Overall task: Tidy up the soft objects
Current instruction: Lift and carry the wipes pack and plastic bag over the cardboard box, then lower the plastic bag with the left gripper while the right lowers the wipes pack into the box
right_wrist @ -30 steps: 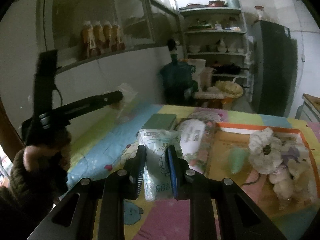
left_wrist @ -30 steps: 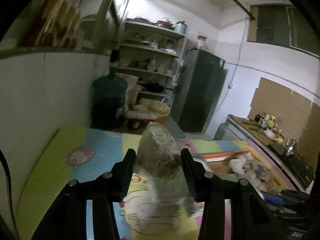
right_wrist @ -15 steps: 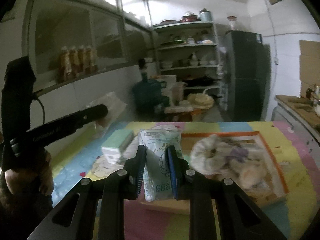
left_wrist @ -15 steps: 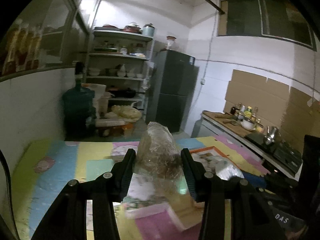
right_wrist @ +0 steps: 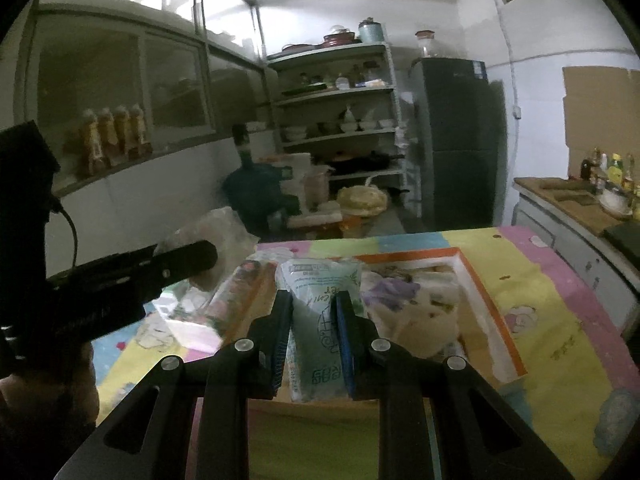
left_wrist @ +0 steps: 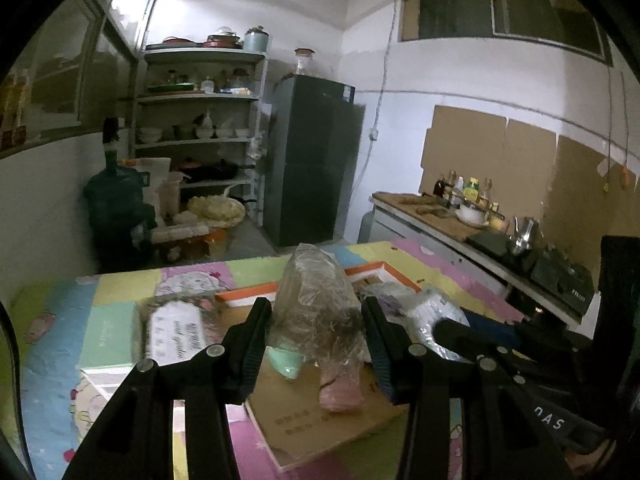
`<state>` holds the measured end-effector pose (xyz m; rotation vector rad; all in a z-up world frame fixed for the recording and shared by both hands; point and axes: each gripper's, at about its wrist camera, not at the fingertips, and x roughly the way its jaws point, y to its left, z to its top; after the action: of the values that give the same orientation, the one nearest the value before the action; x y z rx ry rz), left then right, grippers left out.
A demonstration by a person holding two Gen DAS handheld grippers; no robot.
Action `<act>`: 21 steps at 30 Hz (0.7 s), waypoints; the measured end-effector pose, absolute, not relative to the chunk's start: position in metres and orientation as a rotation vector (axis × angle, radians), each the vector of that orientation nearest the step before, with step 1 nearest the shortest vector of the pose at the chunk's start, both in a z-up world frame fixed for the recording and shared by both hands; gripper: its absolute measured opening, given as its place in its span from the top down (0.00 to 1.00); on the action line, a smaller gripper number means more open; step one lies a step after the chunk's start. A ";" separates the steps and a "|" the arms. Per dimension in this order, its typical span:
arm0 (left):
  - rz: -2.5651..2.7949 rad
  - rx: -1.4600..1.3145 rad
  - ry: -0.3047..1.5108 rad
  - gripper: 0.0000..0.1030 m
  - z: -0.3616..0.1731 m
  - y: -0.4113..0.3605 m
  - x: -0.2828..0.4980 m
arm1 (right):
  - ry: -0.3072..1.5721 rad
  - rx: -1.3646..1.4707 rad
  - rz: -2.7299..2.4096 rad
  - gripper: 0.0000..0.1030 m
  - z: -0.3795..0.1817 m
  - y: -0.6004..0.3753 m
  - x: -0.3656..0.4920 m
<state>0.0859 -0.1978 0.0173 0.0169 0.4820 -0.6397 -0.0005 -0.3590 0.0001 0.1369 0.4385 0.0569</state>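
Observation:
My left gripper (left_wrist: pixel 316 344) is shut on a crumpled clear plastic bag (left_wrist: pixel 316 304) with something dark inside; the bag bulges up between both pads. It hangs over the near end of an orange-rimmed cardboard box (left_wrist: pixel 384 270) on the table. My right gripper (right_wrist: pixel 313 340) is shut on a white and green tissue pack (right_wrist: pixel 320 296), squeezed thin between the pads. That pack hovers at the left near corner of the same box (right_wrist: pixel 476 276), which holds several pale soft items (right_wrist: pixel 416 308). The left gripper (right_wrist: pixel 176 264) and its bag also show at the left of the right wrist view.
A colourful cartoon mat (right_wrist: pixel 560 320) covers the table. A mint piece (left_wrist: pixel 286 362) and a pink piece (left_wrist: pixel 340 394) lie in the box under the bag. A printed packet (left_wrist: pixel 176 338) lies left of the box. Shelves (left_wrist: pixel 200 120), a fridge (left_wrist: pixel 316 160) and a counter (left_wrist: pixel 440 216) stand behind.
Both grippers have swung to the right across the table with their loads, from beside the box to over it. Neither grip has changed.

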 end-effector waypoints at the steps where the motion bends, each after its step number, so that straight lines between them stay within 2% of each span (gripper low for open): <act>1: -0.641 0.023 0.488 0.55 0.014 -0.203 0.086 | 0.443 0.137 0.054 0.78 -0.003 -0.361 0.001; 21: -0.603 0.113 0.599 0.55 -0.037 -0.244 0.102 | 0.521 0.222 0.088 0.78 -0.046 -0.380 0.040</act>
<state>0.1024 -0.2437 -0.0370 0.1128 0.5993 -0.6028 0.0402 -0.3800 -0.0461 0.2222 0.5210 0.0885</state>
